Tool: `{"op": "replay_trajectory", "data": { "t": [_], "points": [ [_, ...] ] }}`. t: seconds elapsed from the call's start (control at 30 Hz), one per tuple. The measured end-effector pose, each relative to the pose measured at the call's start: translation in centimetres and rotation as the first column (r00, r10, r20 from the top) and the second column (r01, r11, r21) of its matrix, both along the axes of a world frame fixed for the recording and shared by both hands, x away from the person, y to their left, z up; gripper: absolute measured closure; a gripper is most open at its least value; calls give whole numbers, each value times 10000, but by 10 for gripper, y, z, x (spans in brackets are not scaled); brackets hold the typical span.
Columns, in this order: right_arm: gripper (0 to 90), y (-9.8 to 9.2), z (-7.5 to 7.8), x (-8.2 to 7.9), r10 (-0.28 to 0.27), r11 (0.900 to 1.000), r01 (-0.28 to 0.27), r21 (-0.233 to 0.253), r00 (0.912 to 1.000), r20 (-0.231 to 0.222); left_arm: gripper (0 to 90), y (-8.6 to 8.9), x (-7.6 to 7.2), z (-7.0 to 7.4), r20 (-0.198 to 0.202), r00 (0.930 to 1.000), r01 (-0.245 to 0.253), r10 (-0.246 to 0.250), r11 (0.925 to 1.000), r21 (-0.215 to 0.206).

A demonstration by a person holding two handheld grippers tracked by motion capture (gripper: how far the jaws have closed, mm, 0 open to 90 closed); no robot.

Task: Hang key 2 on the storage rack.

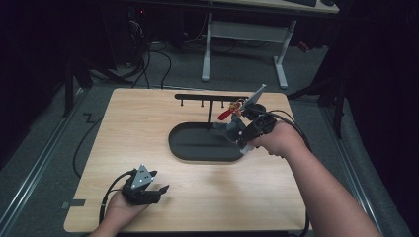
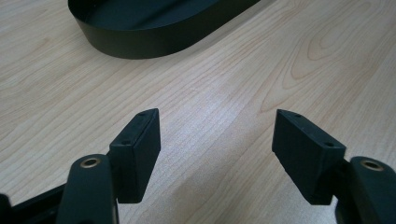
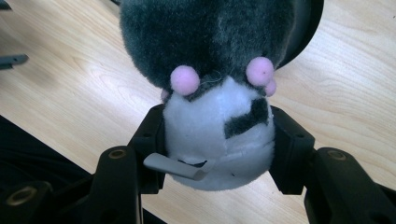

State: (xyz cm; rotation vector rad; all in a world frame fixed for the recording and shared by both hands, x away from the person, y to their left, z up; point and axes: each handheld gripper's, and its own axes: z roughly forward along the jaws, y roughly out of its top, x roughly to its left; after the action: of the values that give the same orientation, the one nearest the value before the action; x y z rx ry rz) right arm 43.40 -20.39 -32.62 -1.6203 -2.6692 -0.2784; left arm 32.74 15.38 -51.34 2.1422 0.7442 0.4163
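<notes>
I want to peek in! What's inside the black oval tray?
The black oval tray looks bare on its left and middle. The right gripper with its plush toy covers the right end, so that part stays hidden.

Bright lit tabletop [image 1: 148,128], dark surroundings, slightly soft focus.

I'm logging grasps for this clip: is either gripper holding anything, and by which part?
The right gripper clamps a grey plush toy by its white part. The left gripper is open, holding nothing.
</notes>
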Motion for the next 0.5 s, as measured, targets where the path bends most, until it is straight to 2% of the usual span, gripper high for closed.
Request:
{"op": "replay_trajectory", "data": {
  "t": [0.07,0.13,0.4,0.5],
  "points": [
    [476,1,3,3,-109,9999,109,-39,9999,-47,328,0,0,0,3,10000,7,-7,10000,0],
    [476,1,5,8,10,10000,-10,-11,10000,-13,329,0,0,0,-5,10000,4,-4,10000,-4],
    [476,4,14,20,-317,9992,323,230,9992,-241,329,1,0,0,-35,10000,23,-23,10000,19],
    [476,4,17,25,-397,9985,404,373,9990,-189,329,1,0,0,-30,10000,42,-42,10000,33]
  ]
}}
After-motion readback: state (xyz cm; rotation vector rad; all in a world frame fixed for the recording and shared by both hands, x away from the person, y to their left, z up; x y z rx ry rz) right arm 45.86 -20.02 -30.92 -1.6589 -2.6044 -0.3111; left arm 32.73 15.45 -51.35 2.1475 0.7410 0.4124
